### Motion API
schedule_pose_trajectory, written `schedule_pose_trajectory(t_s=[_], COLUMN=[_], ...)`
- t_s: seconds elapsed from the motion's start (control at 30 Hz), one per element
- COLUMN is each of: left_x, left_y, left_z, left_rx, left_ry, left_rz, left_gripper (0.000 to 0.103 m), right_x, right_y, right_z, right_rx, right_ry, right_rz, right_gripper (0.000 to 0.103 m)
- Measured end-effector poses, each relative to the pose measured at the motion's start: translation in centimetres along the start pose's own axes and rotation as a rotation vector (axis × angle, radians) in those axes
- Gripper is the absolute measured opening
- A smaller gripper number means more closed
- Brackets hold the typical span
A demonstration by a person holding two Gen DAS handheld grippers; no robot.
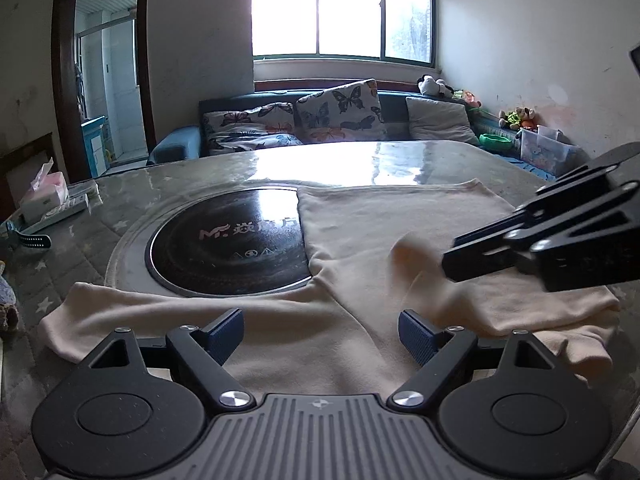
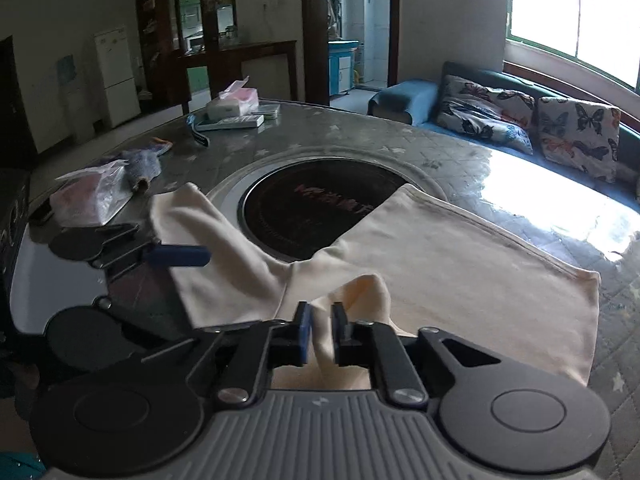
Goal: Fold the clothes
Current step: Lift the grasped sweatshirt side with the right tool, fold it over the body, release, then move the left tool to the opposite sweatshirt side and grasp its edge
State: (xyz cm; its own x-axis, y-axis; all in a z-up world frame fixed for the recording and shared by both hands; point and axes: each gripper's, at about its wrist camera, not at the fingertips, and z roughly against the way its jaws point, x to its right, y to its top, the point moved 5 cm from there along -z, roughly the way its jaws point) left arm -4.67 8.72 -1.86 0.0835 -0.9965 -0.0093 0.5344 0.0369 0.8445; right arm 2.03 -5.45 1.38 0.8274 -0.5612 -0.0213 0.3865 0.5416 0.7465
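Two grippers work my cream garment (image 1: 360, 216), spread on the desk (image 1: 120, 240) partly over the round hob (image 1: 228, 248). My left gripper (image 1: 320, 336) gapes wide; my right gripper (image 2: 322, 334) loosely brackets a raised fold, pads apart.

A matt, soft cream cloth garment (image 1: 400, 216) is spread beside the glossy black glass cooktop (image 1: 236, 248); around that cooktop, the table (image 1: 400, 156) is covered in shiny clear plastic.
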Motion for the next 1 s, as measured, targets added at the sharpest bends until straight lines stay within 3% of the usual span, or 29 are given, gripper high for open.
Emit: schedule_pose_trajectory(t_s=[0.13, 0.33, 0.67, 0.83, 1.0], left_x=[0.1, 2.1, 6.2, 6.6, 7.0], left_y=[0.5, 1.2, 2.2, 2.0, 2.5], left_z=[0.1, 0.0, -2.2, -3.2, -3.8], left_rx=[0.013, 0.021, 0.014, -0.02, -0.023], left_ry=[-0.007, -0.061, -0.162, -0.176, -0.213], left_rz=[0.003, -0.029, -0.106, -0.122, -0.124], left_gripper=[0.086, 0.082, 0.066, 0.063, 0.058], right_x=[2.2, 6.5, 9.2, 9.4, 10.3], right_y=[-0.5, -5.2, -10.1, -10.0, -7.8], right_z=[2.4, 4.7, 6.2, 6.3, 6.5], right_rx=[0.0, -0.101, -0.121, -0.117, -0.04], right_ry=[-0.057, -0.153, -0.159, -0.139, -0.148], right_rz=[-0.002, -0.037, -0.151, -0.146, -0.141], right_gripper=[0.018, 0.018, 0.018, 0.018, 0.018])
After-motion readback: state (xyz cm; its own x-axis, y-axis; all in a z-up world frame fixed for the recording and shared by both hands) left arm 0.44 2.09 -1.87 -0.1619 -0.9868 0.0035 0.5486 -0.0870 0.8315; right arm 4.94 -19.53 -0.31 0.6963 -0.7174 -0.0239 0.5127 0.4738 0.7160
